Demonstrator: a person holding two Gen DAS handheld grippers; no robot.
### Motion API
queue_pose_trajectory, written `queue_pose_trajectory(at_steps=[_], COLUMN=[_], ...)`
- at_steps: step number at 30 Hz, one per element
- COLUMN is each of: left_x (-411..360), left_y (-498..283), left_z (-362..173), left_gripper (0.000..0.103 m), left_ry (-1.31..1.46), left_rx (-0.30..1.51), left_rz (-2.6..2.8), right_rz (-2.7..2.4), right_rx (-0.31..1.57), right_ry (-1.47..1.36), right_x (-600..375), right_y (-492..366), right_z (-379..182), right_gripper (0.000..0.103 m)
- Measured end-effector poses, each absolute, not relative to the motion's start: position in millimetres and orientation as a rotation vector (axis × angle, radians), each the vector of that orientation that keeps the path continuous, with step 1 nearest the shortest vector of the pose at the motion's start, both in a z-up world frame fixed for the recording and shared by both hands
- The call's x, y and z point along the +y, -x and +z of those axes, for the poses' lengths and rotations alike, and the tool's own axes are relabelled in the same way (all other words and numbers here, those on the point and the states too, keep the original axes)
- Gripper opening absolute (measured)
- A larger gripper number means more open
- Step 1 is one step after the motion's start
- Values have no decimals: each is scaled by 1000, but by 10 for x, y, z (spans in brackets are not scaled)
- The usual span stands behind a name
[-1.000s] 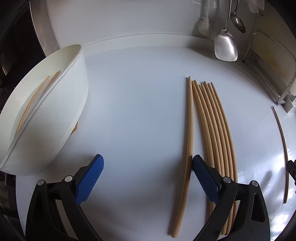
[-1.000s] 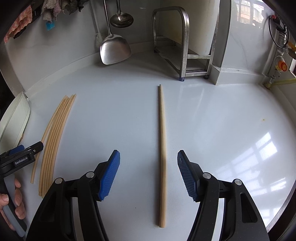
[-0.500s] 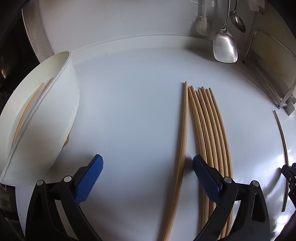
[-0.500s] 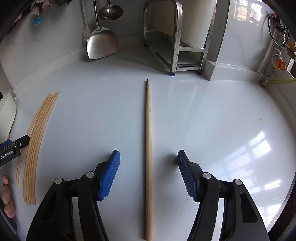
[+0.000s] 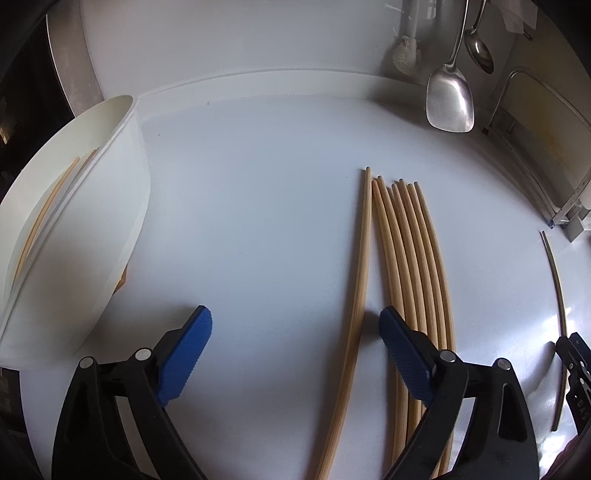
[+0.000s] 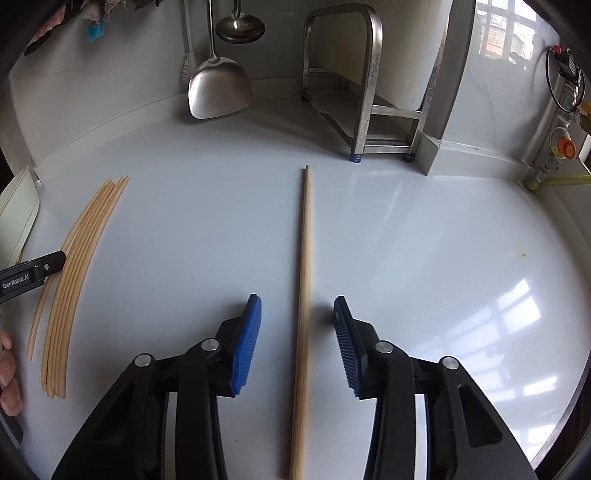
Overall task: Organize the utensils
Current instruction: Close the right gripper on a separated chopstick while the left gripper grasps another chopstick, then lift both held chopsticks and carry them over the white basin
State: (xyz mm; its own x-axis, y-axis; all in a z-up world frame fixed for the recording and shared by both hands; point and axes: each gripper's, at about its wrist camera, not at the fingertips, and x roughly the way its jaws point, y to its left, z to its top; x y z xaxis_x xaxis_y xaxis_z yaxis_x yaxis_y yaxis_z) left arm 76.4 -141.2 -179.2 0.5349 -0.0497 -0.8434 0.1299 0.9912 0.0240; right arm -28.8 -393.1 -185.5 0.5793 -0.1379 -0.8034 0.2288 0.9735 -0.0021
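Observation:
Several wooden chopsticks (image 5: pixel 410 266) lie side by side on the white counter; they also show in the right wrist view (image 6: pixel 79 266). One chopstick (image 5: pixel 360 280) lies a little apart on their left, between the fingers of my open left gripper (image 5: pixel 295 347). A white container (image 5: pixel 70 229) at the left holds a few chopsticks (image 5: pixel 44 214). A single chopstick (image 6: pixel 304 295) lies between the fingers of my open right gripper (image 6: pixel 297 339); it also shows at the right in the left wrist view (image 5: pixel 556 280).
A metal spatula (image 6: pixel 218 85) and a ladle (image 6: pixel 240 26) hang on the back wall. A steel rack (image 6: pixel 365 85) stands at the back right. A red button (image 6: pixel 565 146) sits on the right wall.
The left gripper has shifted so the apart chopstick now lies between its fingers. The right gripper's fingers have narrowed around the single chopstick.

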Motion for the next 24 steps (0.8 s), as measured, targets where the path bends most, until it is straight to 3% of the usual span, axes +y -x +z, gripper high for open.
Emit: queue_pose_trajectory(at_steps=[3,6,8,10,18,24], left_x=[-1481,-1532,-1567,-1587,-1498,-1468], left_y=[-738,-676,-628,-596,-598,-471], left_z=[-1757,-1735,-1724,-1720,-1675,-1337], left_gripper=[68,44,18,8,7,7], left_ry=[-102,-112,-120,-129,-59,-49], left_rx=[989,970,966,970,1057,1050], left_rz=[-132,-156,-175,-185,-199,-197], right_rz=[-199,-195,-193,-186,-151,-95], right_rx=[927,925,926,928,957,946], right_ry=[-90,-79,-74,-82,-176,-216], right_x=[-3884,-3857,-3865,-3876,-3947,-3902], right_y=[265,257,257,252,247,274], right_z=[-1849,-1844,-1845,-1839,-1786,-1588], right_gripper=[23,9,7,7,6,6])
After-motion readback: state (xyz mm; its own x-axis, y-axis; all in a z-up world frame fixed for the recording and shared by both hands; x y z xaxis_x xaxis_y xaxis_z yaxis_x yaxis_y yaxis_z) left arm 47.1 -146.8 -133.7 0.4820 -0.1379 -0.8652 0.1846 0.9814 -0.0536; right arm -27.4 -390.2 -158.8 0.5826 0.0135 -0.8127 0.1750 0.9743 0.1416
